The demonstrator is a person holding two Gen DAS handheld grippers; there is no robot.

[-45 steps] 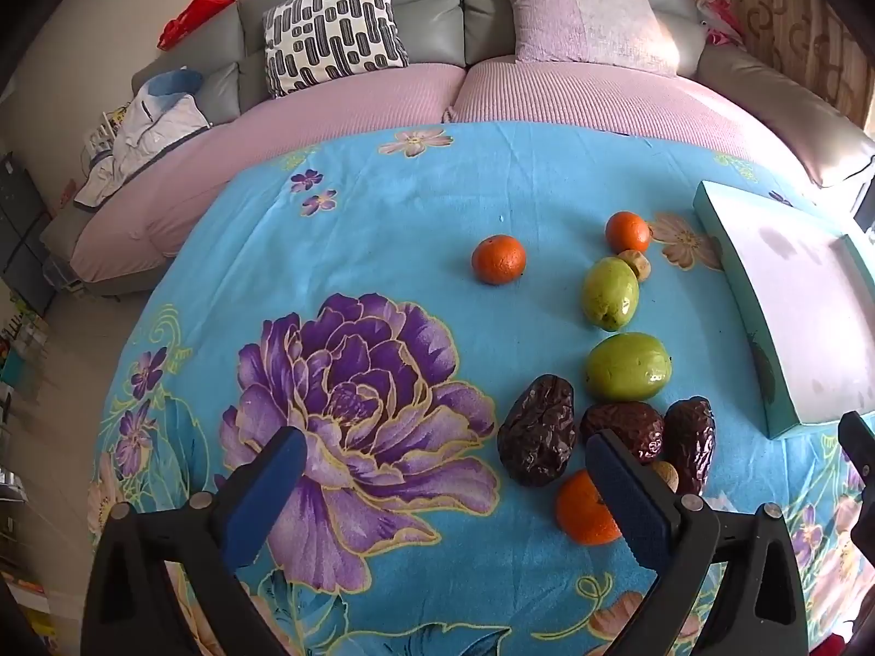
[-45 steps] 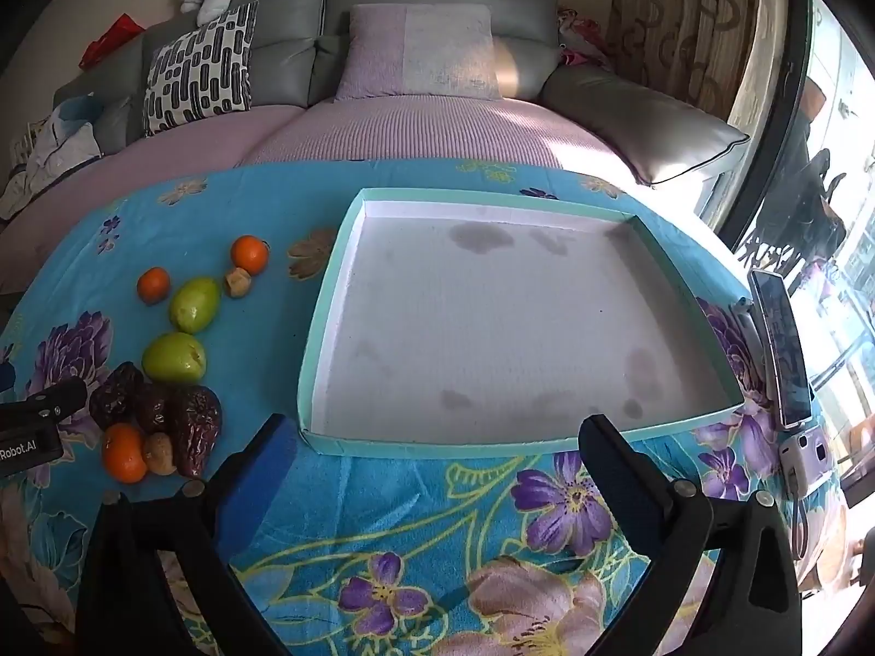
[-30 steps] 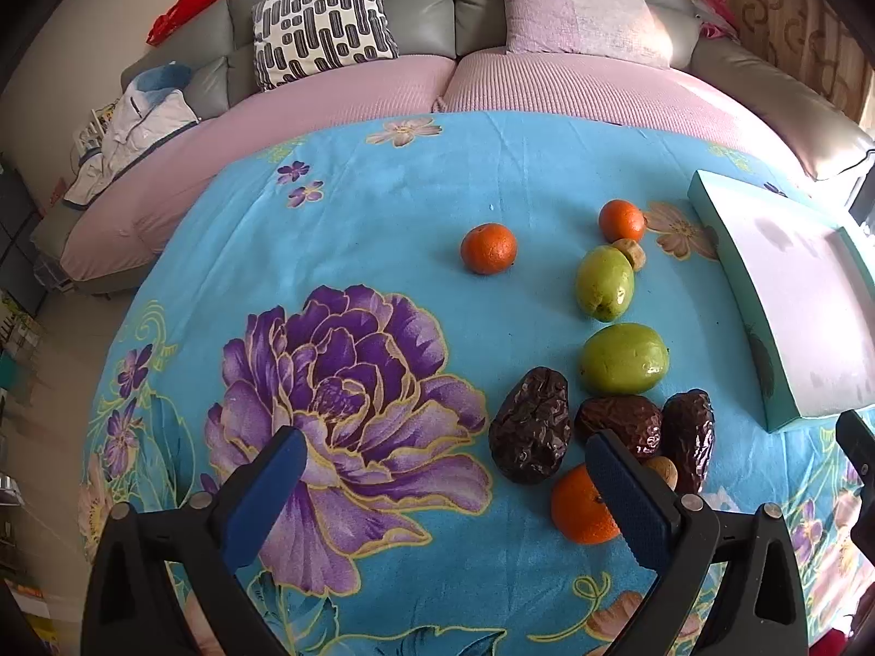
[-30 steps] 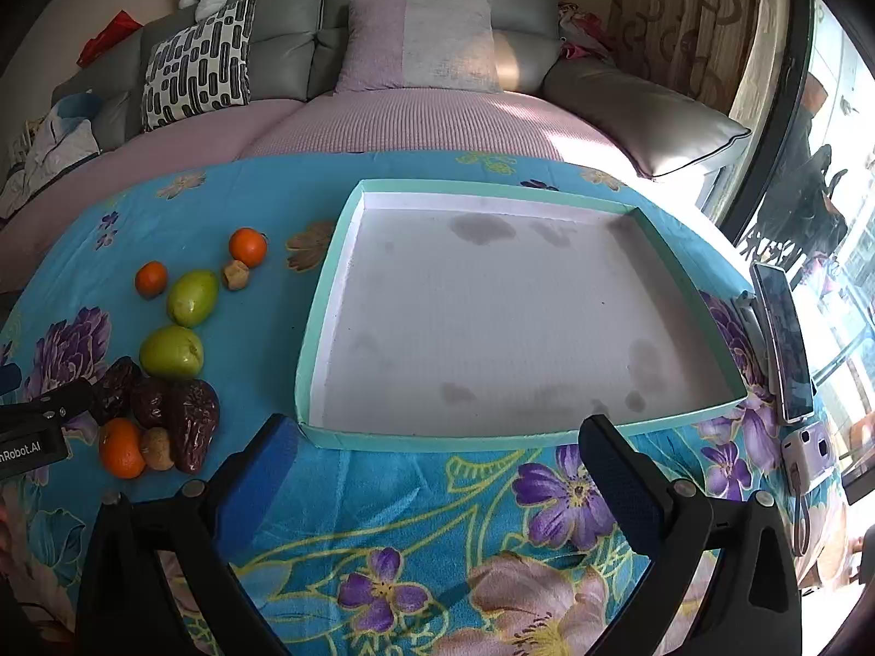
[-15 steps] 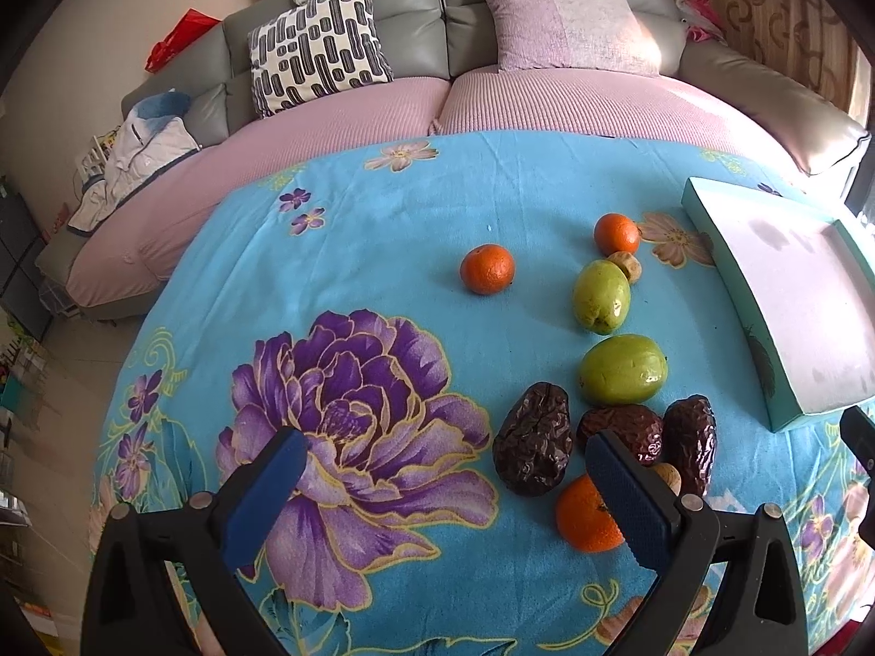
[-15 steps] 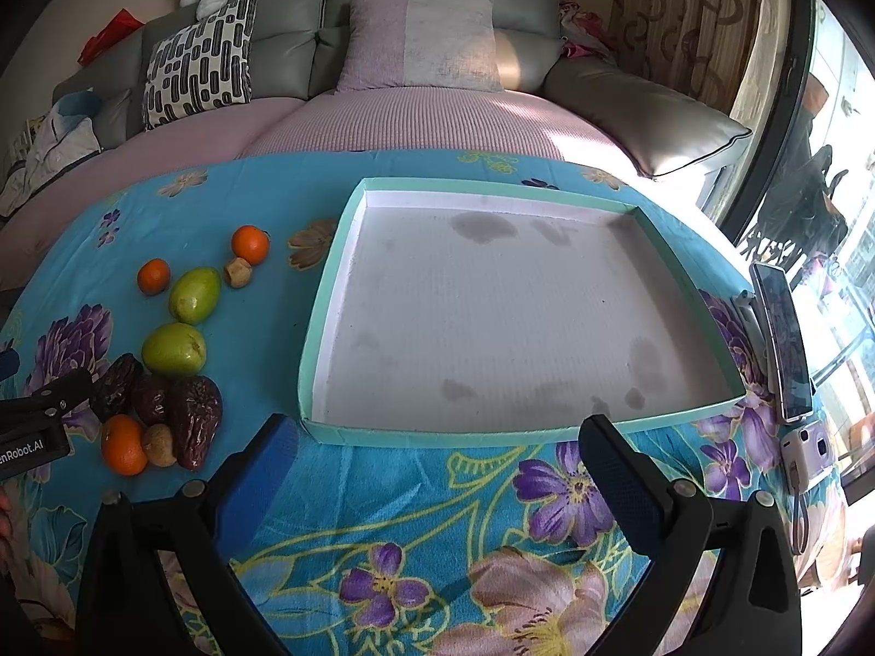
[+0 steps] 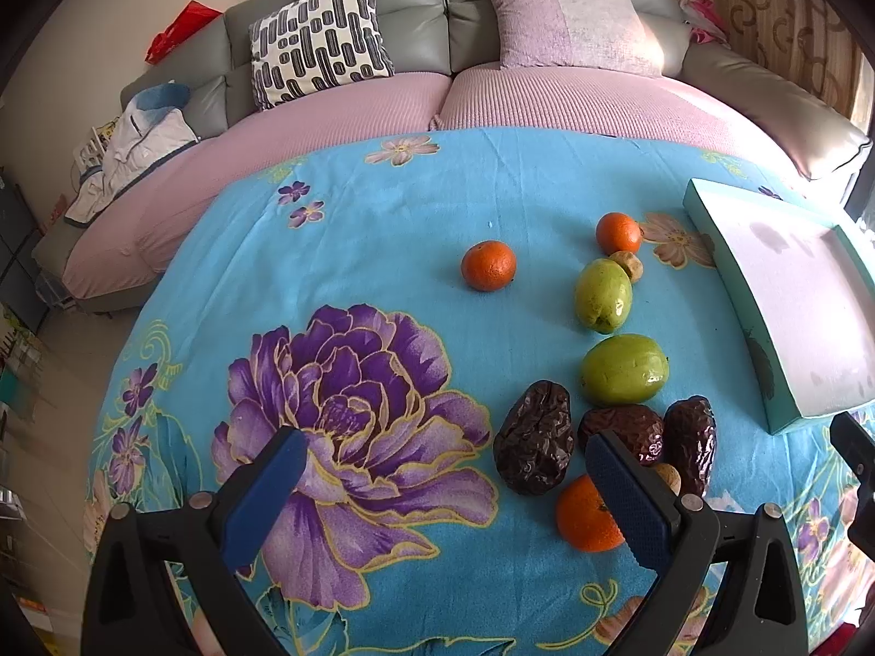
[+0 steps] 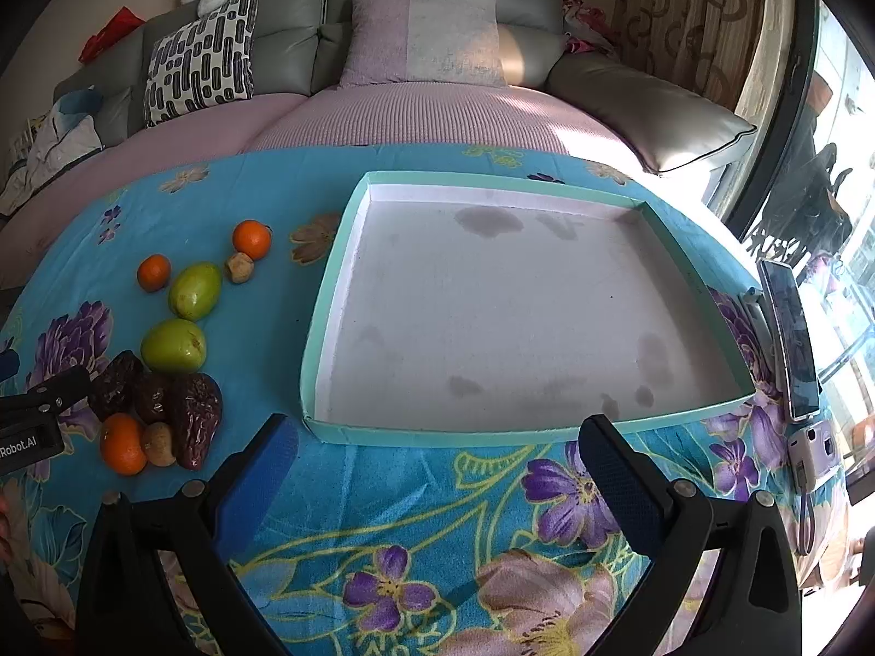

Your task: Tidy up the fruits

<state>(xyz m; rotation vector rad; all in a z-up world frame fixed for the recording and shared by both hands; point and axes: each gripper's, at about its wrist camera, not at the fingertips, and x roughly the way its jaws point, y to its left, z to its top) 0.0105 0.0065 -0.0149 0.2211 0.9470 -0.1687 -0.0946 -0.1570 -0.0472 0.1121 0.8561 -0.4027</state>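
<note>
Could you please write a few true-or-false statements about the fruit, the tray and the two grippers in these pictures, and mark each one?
1. The teal tray already holds two oranges. False: nothing lies in it.
2. Both the left gripper and the right gripper are open and hold nothing. True.
3. Three dark dates lie together on the cloth. True.
4. Only one green fruit is on the cloth. False: there are two.
5. A phone lies to the right of the tray. True.
</note>
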